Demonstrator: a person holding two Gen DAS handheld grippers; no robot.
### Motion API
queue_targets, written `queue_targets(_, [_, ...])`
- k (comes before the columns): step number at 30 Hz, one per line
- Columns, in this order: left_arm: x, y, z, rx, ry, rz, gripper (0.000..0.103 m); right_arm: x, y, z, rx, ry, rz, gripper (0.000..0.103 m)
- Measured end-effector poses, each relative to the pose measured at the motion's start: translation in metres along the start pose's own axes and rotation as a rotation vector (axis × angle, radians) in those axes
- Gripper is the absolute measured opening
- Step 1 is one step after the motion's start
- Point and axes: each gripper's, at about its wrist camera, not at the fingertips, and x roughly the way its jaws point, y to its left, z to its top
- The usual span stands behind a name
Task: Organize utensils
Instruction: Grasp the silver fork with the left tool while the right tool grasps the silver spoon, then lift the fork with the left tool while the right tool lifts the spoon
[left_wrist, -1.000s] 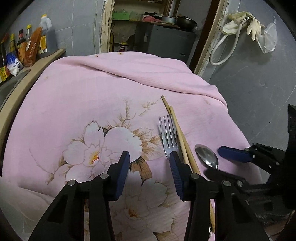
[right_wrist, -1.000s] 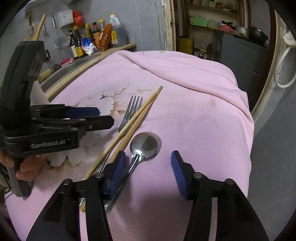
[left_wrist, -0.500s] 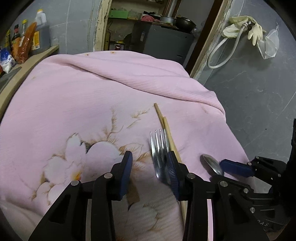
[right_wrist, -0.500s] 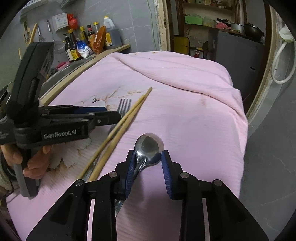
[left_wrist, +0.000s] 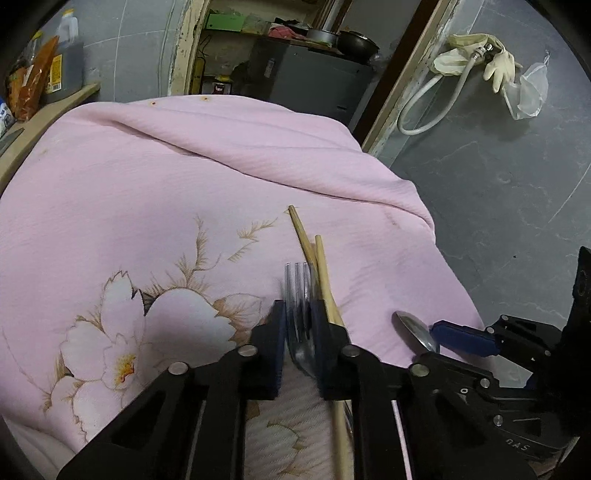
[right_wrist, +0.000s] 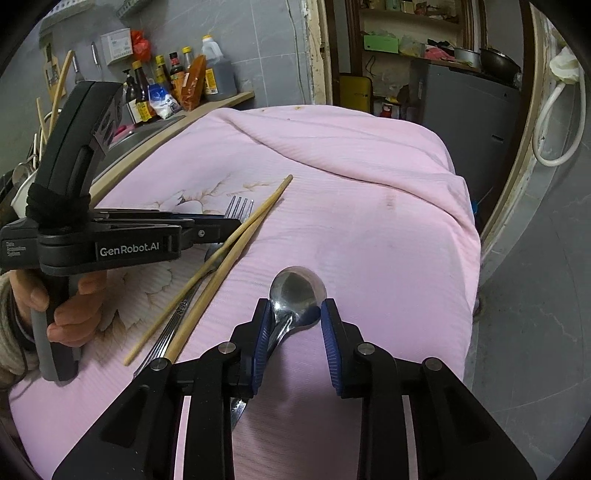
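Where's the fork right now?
The fork lies on the pink cloth between the closing jaws of the left gripper, just left of the chopsticks in the left wrist view.

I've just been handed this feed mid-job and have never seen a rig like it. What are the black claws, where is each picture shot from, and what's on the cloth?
No robot here: a person holds a hand-held two-finger gripper in each hand, and each gripper has a wide-angle camera looking out along its fingers. So one picture looks out from the left gripper, the other from the right gripper.

The surface is covered with a pink floral cloth. On it lie a fork, two wooden chopsticks and a metal spoon.

The left jaws are closing with the fork's head between them. The right jaws sit either side of the spoon's bowl, one pad at its neck; I can't tell whether they grip it. In the right view you also see the person's hand on the left gripper's handle.
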Motion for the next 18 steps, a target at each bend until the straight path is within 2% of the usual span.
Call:
queue_targets(4, [-0.007, -0.004, -0.003, 0.008, -0.015, -0.001, 0.004, 0.001, 0.000, 0.000, 0.003, 0.006, 0.000, 0.026])
queue_targets(9, [-0.020, -0.020, -0.013, 0.076, -0.031, 0.072, 0.001, 0.005, 0.003, 0.003, -0.006, 0.025, -0.018, 0.027])
queue_targets(13, [-0.034, -0.023, -0.024, 0.079, -0.049, 0.115, 0.001, 0.010, 0.003, 0.007, -0.007, 0.044, -0.022, 0.029])
queue_targets(18, [-0.064, -0.024, -0.040, 0.102, -0.149, 0.152, 0.000, 0.013, -0.002, 0.009, 0.022, 0.053, -0.003, 0.029])
